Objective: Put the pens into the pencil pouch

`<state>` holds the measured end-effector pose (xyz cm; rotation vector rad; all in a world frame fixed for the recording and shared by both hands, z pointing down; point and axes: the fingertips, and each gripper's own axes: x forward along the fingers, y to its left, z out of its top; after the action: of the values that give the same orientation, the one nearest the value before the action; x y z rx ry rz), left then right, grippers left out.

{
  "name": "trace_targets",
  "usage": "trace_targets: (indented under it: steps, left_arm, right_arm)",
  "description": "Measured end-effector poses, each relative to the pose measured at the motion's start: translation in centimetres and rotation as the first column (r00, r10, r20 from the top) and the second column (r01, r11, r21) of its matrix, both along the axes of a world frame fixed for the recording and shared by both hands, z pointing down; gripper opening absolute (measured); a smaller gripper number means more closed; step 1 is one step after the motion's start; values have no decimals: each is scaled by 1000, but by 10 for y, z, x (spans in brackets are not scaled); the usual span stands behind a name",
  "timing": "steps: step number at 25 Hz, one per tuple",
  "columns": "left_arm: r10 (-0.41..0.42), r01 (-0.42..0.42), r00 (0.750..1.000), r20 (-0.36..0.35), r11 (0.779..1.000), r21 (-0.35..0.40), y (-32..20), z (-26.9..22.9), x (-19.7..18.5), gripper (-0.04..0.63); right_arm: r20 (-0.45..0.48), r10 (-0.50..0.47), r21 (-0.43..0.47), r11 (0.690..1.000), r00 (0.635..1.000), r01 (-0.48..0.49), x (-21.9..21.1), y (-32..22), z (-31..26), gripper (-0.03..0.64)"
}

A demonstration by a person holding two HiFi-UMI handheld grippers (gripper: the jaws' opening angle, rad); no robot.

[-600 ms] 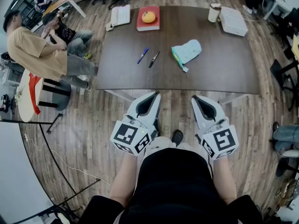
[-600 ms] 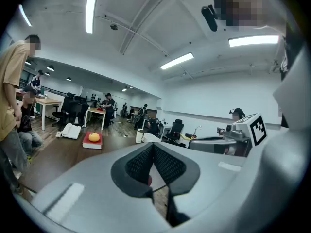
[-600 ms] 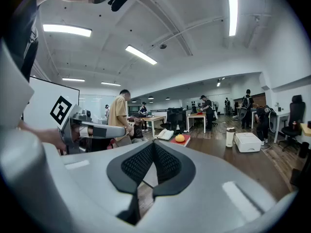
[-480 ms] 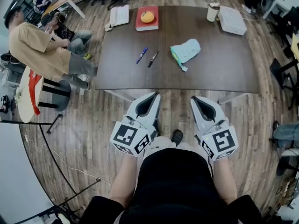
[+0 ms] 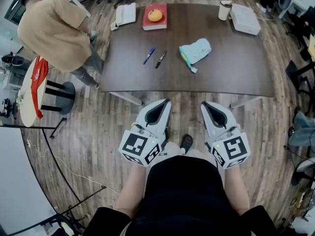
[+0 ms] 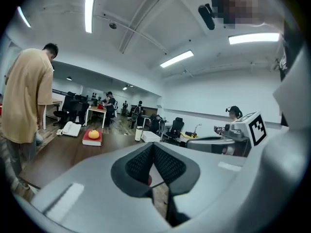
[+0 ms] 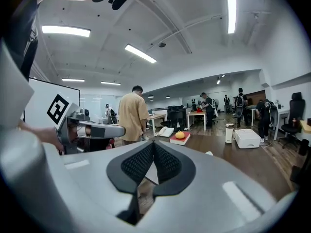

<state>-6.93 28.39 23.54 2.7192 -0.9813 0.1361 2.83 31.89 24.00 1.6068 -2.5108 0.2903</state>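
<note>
A blue pen (image 5: 149,56) and a black pen (image 5: 161,59) lie side by side on the dark table (image 5: 231,73), left of its middle. A light blue pencil pouch (image 5: 196,52) lies to their right. My left gripper (image 5: 165,101) and right gripper (image 5: 204,103) are held close to my body, short of the table's near edge, both shut with nothing between the jaws. In the left gripper view the gripper's (image 6: 153,146) tips meet, and in the right gripper view that gripper's (image 7: 152,143) tips meet too.
At the table's far side lie a red book (image 5: 155,19) with an orange on it, a white telephone (image 5: 126,14), a cup (image 5: 225,10) and a white box (image 5: 245,20). A person in a tan shirt (image 5: 56,29) stands at the table's left. A stool (image 5: 61,93) stands nearby.
The person in the tan shirt has risen from sitting and now stands bent at the table's left end. Both grippers have stayed where they were.
</note>
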Motion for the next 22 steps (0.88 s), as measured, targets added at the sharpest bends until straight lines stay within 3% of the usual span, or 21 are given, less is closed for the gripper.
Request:
trace_targets:
  steps: [13,22]
  left_arm:
    - [2,-2,1000,14,1000,3,-18,6,1,3]
    - [51,-51,998,29,999,12,-51,9,1,75]
  right_arm:
    - [-24,-44,-19,999,999,44,-8,-15,6,20]
    - [-54,-71,-40,997,996,68,-20,-53,7,97]
